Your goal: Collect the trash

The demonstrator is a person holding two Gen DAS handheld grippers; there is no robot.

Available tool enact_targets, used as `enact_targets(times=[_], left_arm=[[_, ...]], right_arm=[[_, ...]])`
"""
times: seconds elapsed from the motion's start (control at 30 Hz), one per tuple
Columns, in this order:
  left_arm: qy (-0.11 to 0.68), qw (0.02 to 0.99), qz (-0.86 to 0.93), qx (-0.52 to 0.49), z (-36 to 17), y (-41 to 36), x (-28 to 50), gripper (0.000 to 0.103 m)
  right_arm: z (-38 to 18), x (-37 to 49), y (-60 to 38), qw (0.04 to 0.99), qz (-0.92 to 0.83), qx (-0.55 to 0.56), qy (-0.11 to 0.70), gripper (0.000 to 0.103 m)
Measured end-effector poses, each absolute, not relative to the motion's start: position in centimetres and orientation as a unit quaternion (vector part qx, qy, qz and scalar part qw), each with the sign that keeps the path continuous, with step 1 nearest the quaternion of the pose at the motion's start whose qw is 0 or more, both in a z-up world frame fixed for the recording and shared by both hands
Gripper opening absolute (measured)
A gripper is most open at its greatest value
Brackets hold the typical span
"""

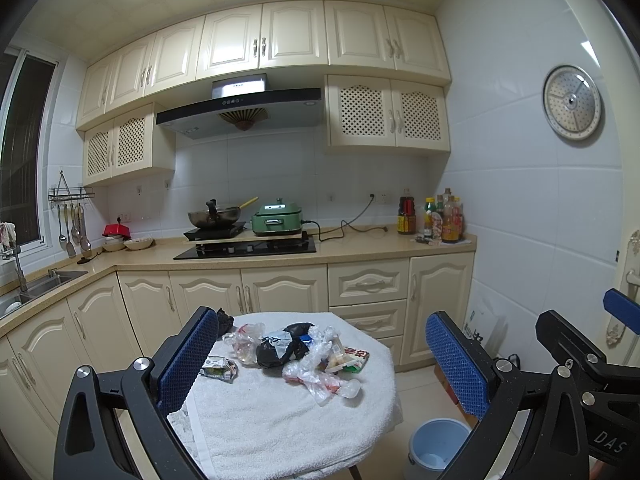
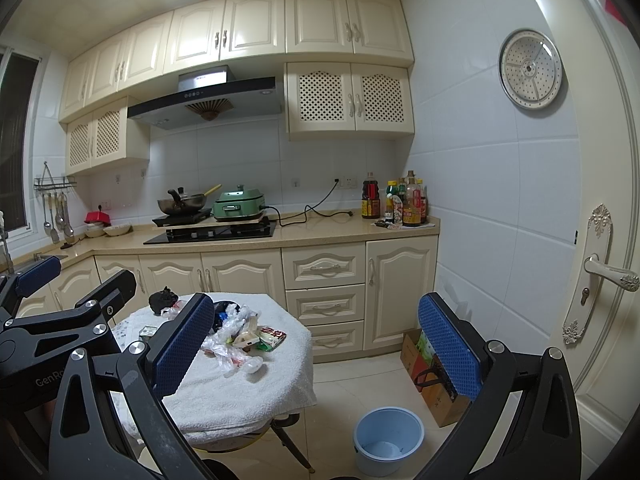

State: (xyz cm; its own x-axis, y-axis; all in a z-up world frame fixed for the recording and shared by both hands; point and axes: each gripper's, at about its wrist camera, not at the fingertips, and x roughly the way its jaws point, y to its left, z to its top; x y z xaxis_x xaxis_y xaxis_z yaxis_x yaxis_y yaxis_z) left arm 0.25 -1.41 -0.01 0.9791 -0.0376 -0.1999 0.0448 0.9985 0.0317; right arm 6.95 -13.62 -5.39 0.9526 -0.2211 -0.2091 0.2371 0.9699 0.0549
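Observation:
A small round table covered with a white towel (image 1: 280,420) holds a pile of trash: clear plastic bags (image 1: 316,380), a black bag (image 1: 276,350), a red and white snack wrapper (image 1: 352,358), a crumpled carton (image 1: 219,369) and a black wad (image 1: 225,320). A light blue bucket (image 1: 436,448) stands on the floor right of the table; it also shows in the right wrist view (image 2: 388,442). My left gripper (image 1: 320,364) is open and empty, above the near side of the table. My right gripper (image 2: 316,348) is open and empty, right of the table; the trash pile (image 2: 240,336) lies by its left finger.
Cream kitchen cabinets and a counter (image 1: 360,246) run behind the table, with a stove, wok, green cooker and sauce bottles (image 1: 440,220). A cardboard box with bags (image 2: 432,376) sits on the floor by the right wall. A door with a handle (image 2: 608,272) is at far right.

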Motion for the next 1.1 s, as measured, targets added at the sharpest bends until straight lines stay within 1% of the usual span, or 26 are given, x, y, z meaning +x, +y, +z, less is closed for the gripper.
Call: enact_targets(times=[0.3,0.53,0.63,0.87,1.1], left_arm=[[0.109,0.994,-0.021,0.016,-0.4,-1.4,1.4,0.102],[0.134,0.991,-0.016,-0.002,-2.5,0.8,5.4,0.102],[0.161,0.987,0.007,-0.006,-4.4,3.0,8.6,0.102],[0.255,0.964,0.066,-0.030,-8.7,9.3,16.7,0.102],[0.327,0.941,0.078,-0.033,-11.2,10.6,23.4,0.102]], right_arm=[[-5.7,7.8,-13.8,0.986,-0.118,0.039,0.110,0.103],[-8.7,11.6,-13.7,0.984,-0.101,0.041,0.138,0.103],[-10.9,14.8,-13.7,0.980,-0.088,0.045,0.171,0.103],[-16.5,22.9,-12.2,0.966,-0.048,0.045,0.252,0.103],[-22.3,31.3,-9.9,0.948,-0.003,0.018,0.319,0.103]])
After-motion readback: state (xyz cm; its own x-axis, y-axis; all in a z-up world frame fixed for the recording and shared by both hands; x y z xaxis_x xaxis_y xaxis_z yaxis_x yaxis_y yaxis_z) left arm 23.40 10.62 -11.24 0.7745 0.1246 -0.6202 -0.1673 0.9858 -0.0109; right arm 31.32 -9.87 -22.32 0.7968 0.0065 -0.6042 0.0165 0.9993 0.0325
